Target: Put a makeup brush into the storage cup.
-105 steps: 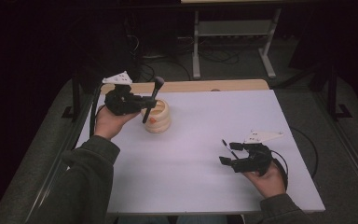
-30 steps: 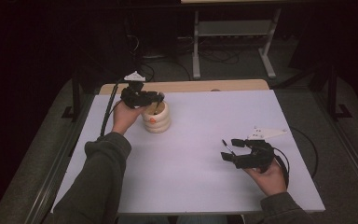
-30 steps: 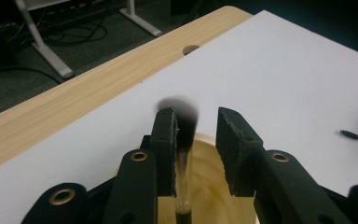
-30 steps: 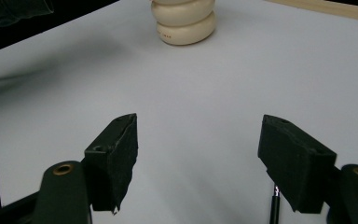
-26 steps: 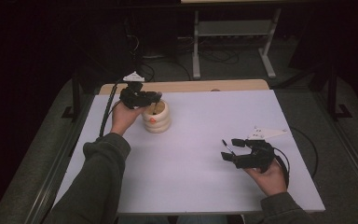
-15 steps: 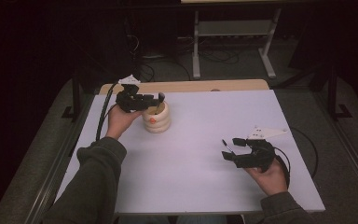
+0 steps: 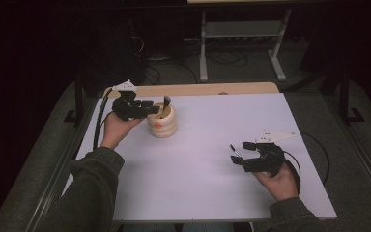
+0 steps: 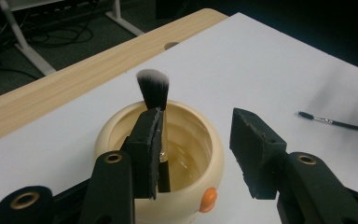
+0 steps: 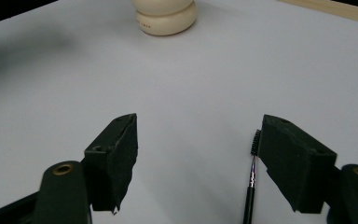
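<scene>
High view: since three and a half seconds ago I have carried my left tool [image 7: 147, 107] from over the cream jar-shaped holder [image 7: 163, 122] back toward its left side. Back then it was pinching the makeup brush [image 7: 165, 103] above the holder. Now the brush stands in the holder, bristles up, just past the tool's tips. My right tool [image 7: 241, 159] has not shifted. It rests low on the white bench [image 7: 198, 188], well apart from the holder, with a thin dark brush tip just left of it.

Left gripper view: the left tool [image 8: 198, 149] has just been opening its jaws. They stand spread, and the pads no longer press on anything. The makeup brush [image 8: 154, 93] leans in the holder [image 8: 186, 154], right against the inner face of the left-hand jaw, with its grey-tipped bristles rising above it. I cannot tell whether it touches the pad. The right-hand jaw stands clear of it. This view also shows an orange knob low on the holder's front, and a slim brush [image 8: 335, 122] lying on the bench beyond the right-hand jaw.

Right gripper view: the right tool [image 9: 198, 144] is spread wide with bare bench between its jaws. A thin spoolie brush [image 9: 252, 172] lies just inside the right-hand jaw, apparently unpinched. The holder [image 9: 165, 16] sits far ahead.
</scene>
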The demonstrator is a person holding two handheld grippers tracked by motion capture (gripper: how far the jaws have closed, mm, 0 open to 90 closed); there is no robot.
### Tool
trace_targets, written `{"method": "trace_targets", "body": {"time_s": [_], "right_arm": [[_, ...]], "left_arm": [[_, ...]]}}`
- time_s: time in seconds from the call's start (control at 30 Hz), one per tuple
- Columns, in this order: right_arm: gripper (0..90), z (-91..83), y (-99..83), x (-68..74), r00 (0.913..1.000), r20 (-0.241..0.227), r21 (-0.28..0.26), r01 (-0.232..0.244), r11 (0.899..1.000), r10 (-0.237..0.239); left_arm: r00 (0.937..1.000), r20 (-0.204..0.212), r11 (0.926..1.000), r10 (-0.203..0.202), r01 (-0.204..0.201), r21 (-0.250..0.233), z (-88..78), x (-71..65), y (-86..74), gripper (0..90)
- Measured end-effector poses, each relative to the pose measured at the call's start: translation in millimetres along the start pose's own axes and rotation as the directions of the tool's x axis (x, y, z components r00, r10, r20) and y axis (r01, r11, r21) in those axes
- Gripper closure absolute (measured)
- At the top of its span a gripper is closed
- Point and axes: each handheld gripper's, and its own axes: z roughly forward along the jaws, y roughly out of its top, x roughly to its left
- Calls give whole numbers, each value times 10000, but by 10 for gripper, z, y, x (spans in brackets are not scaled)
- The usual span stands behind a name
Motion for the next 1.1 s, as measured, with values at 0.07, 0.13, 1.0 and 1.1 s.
{"method": "trace_targets", "body": {"time_s": [0.07, 0.13, 1.0, 1.1], "right_arm": [[272, -2, -1, 2, 10000, 29, 19, -4, 10000, 4], [272, -15, -11, -6, 9998, 179, 108, 18, 9999, -20], [276, -103, -61, -37, 9968, 781, 424, -182, 9989, 148], [281, -103, -73, -50, 9962, 846, 518, -239, 9984, 194]], "left_arm": [[10000, 14, 10000, 46, -46, -10, -4, -6, -3, 528], [9999, -16, 9999, 105, -105, 62, -25, -38, -11, 522], [9951, 573, 9967, 800, -805, 54, -217, -320, -73, 462], [9941, 618, 9959, 891, -898, 83, -220, -371, -99, 453]]}}
